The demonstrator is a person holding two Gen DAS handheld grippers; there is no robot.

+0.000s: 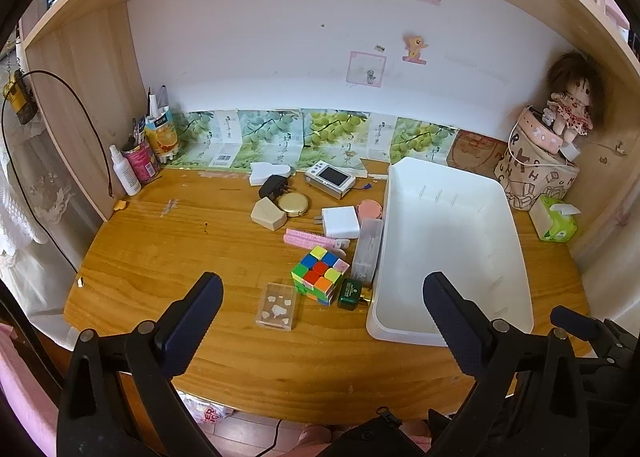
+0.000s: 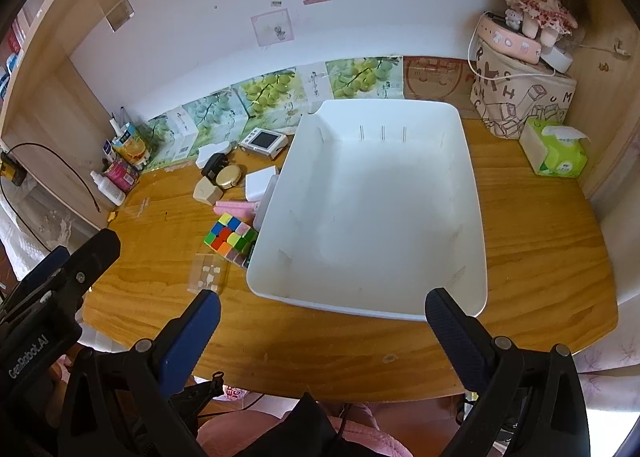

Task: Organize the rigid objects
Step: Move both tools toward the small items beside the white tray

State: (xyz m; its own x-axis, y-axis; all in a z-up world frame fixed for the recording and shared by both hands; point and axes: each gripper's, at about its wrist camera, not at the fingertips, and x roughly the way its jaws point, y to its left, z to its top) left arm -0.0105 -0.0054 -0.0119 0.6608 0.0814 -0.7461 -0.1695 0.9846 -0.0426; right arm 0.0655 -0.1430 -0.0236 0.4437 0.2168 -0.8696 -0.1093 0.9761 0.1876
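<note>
An empty white bin (image 1: 452, 241) stands on the wooden desk (image 1: 192, 241); it also shows in the right wrist view (image 2: 372, 209). Left of it lie a colourful cube (image 1: 320, 275) (image 2: 231, 240), a clear small case (image 1: 277, 306) (image 2: 208, 273), a dark green bottle (image 1: 350, 294), a white charger (image 1: 340, 222), pink clips (image 1: 314, 239), a beige block (image 1: 268, 214), a gold compact (image 1: 293, 203) and a small camera (image 1: 330, 178). My left gripper (image 1: 322, 289) is open and empty above the desk's front edge. My right gripper (image 2: 322, 307) is open and empty before the bin.
A pen cup and spray bottle (image 1: 126, 171) stand at the back left. A patterned bag with a doll (image 1: 568, 109) and a green tissue pack (image 1: 556, 219) sit at the back right. Wooden side walls enclose the desk.
</note>
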